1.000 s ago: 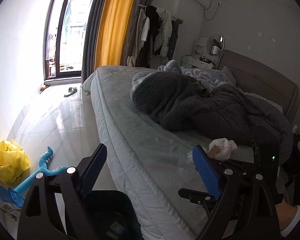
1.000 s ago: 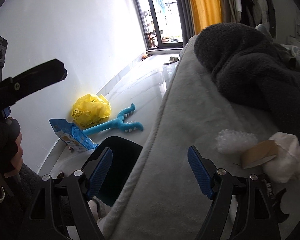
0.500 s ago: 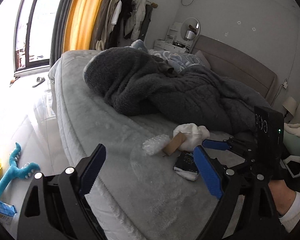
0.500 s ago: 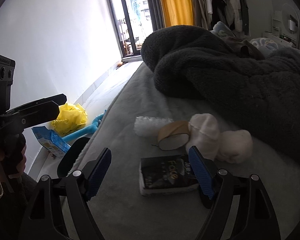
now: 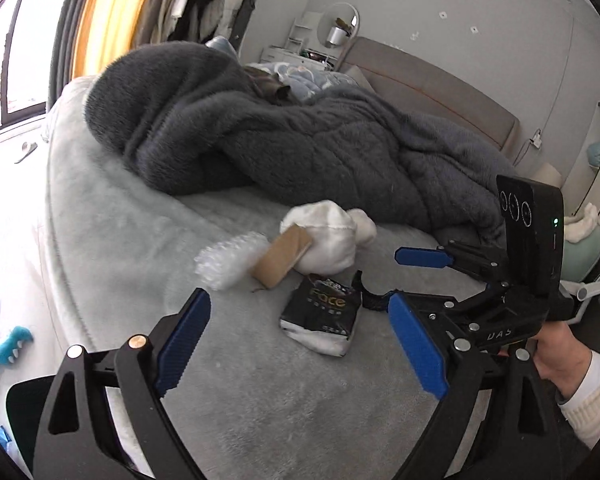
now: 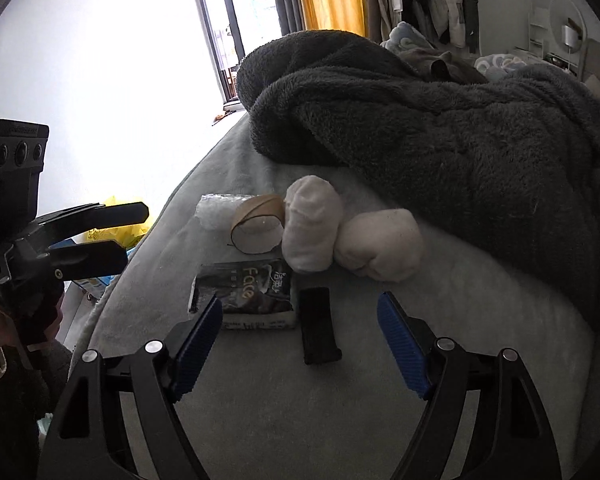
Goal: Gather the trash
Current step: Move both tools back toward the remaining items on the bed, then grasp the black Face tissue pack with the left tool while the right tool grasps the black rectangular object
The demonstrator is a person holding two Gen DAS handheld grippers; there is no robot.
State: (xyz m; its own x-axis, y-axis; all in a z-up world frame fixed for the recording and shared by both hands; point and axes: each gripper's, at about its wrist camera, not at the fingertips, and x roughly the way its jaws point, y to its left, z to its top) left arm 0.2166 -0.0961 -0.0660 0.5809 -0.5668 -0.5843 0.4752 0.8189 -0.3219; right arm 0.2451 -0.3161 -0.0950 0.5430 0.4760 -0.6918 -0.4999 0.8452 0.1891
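Right wrist view: the right gripper (image 6: 300,340) hangs over the bed (image 6: 260,420) with jaws spread wide, holding nothing; a black strip (image 6: 319,330) lies between its fingers, the dark "Face" packet (image 6: 246,292) just beside the left one. Beyond sit a cardboard roll (image 6: 258,228), bubble wrap (image 6: 216,208) and two white bundles (image 6: 312,232). The left gripper (image 5: 300,332) is likewise spread and empty, short of the packet
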